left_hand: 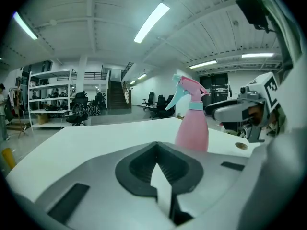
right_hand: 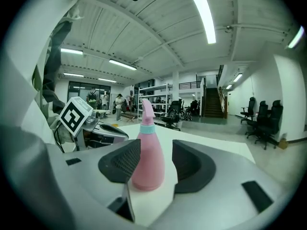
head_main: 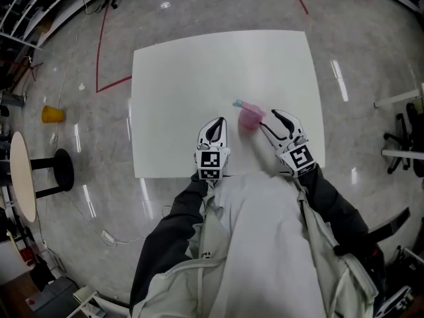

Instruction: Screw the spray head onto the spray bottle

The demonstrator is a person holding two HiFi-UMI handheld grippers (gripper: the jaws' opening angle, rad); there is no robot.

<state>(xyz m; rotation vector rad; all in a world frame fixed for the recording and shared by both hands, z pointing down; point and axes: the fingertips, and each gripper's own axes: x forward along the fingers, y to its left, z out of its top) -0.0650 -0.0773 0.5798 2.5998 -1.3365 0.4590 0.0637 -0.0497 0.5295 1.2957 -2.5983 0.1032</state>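
White counter (head_main: 199, 71) on glossy grey floor (head_main: 371, 58) marked with red tape (head_main: 99, 52); large open hall. Pink bottle (head_main: 249, 116), spray head (head_main: 240, 104) on top, stands upright near the front edge, between the spread jaws of the right hand-held gripper (head_main: 270, 120), not clamped. Left hand-held gripper (head_main: 213, 128) closed, empty, near the bottle. Yellow object (head_main: 52, 114) and stool (head_main: 63, 169) on the floor, well apart.

Glossy grey floor (head_main: 99, 197), white table (head_main: 199, 65), ceiling strip lights (left_hand: 151, 22), staircase (left_hand: 116, 97), shelving (left_hand: 50, 99)
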